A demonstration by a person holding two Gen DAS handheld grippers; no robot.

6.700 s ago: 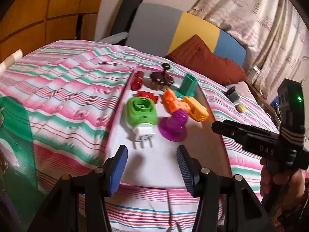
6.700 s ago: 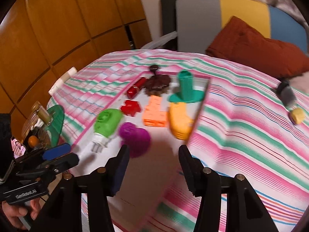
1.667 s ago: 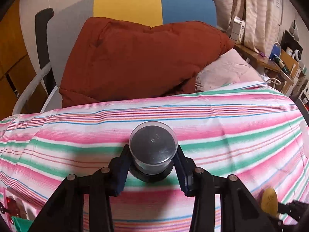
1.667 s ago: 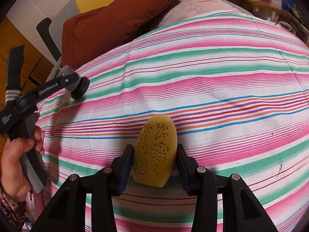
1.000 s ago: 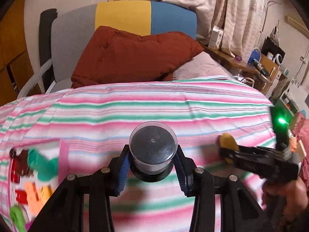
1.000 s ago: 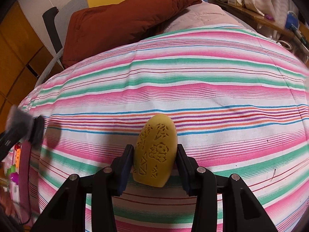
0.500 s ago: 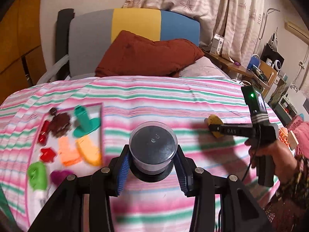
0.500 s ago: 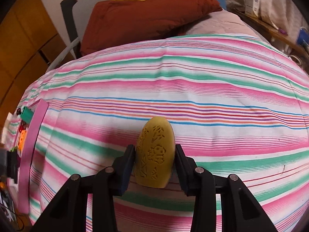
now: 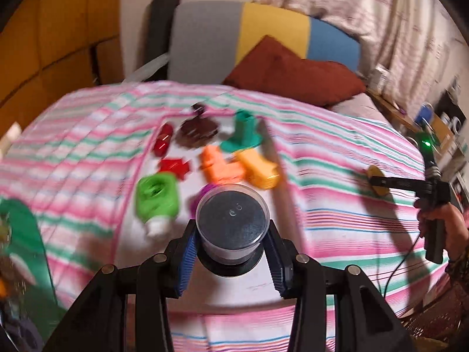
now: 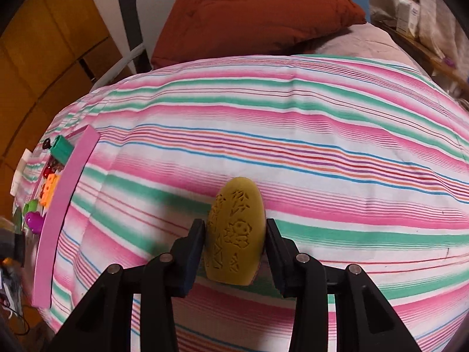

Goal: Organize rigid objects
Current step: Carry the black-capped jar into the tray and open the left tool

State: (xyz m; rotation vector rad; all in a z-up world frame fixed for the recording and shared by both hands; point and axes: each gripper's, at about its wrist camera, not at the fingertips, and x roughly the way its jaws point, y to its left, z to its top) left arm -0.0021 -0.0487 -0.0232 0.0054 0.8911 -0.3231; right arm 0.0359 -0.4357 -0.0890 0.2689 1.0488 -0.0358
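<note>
My left gripper [image 9: 231,250] is shut on a small round jar with a black lid [image 9: 232,220] and holds it above the near part of a white tray with a pink rim [image 9: 249,287]. On the tray lie several toys: a green plug-shaped one [image 9: 156,195], a red piece [image 9: 174,167], an orange piece [image 9: 218,165], a yellow piece [image 9: 259,168], a teal one [image 9: 243,135] and a brown one [image 9: 198,130]. My right gripper [image 10: 234,248] is shut on a yellow embossed oval block [image 10: 236,234] above the striped bedspread. It also shows in the left wrist view [image 9: 376,180], far right.
The bed has a pink, green and white striped cover [image 10: 322,146]. A rust-red pillow [image 10: 249,17] lies at the headboard. The tray's pink rim [image 10: 61,205] shows at the far left of the right wrist view. A cluttered shelf [image 9: 439,123] stands at right.
My left gripper has swung left with the jar and now hangs over the tray. My right gripper still holds the yellow block and has shifted little.
</note>
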